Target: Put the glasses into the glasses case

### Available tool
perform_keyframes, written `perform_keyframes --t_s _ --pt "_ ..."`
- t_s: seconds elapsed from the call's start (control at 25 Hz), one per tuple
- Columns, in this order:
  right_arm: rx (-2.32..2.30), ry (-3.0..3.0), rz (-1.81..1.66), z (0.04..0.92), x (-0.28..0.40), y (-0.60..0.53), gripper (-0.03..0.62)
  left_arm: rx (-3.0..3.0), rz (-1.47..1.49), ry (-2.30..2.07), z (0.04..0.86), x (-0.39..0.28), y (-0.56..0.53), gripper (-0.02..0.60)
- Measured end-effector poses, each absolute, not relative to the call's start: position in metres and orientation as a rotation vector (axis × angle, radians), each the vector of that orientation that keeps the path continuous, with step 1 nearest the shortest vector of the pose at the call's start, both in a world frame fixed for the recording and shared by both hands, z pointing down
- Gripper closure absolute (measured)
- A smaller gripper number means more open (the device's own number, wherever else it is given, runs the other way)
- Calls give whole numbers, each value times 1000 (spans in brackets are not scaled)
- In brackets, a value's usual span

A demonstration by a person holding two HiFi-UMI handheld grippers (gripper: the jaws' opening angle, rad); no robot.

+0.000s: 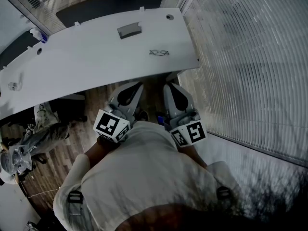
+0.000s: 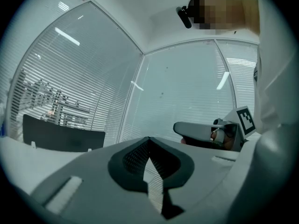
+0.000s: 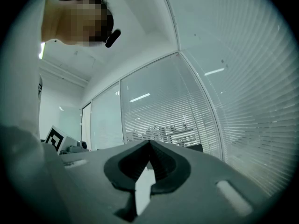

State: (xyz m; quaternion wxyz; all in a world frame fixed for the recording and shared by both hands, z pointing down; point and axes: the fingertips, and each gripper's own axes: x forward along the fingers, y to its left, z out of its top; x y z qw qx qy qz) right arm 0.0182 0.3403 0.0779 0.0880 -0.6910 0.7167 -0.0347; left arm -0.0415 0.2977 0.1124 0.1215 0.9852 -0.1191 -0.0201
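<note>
The glasses (image 1: pixel 159 52) lie on the white table (image 1: pixel 86 66), right of its middle. The grey glasses case (image 1: pixel 129 30) sits closed farther back on the same table. Both grippers are held close to the person's chest, short of the table's near edge and pointing level. My left gripper (image 1: pixel 138 84) (image 2: pixel 148 141) is shut with nothing in it. My right gripper (image 1: pixel 168 85) (image 3: pixel 149 146) is shut and empty too. Each gripper view looks over the table at the glass walls and shows neither the glasses nor the case. The right gripper body (image 2: pixel 205 132) shows in the left gripper view.
A glass wall with blinds (image 1: pixel 250 61) runs along the right. A dark panel (image 1: pixel 110 4) stands behind the table. A small bottle (image 1: pixel 36 33) and a small white item (image 1: pixel 13 85) sit at the table's left. Bags and clutter (image 1: pixel 38 134) lie on the wooden floor at left.
</note>
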Motion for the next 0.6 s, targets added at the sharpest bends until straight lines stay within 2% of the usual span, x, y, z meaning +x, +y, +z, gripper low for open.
perform_keyframes --t_s 0.6 --pt "-2039 2116 -182 92 58 374 592 2863 -9 -384 116 -4 325 581"
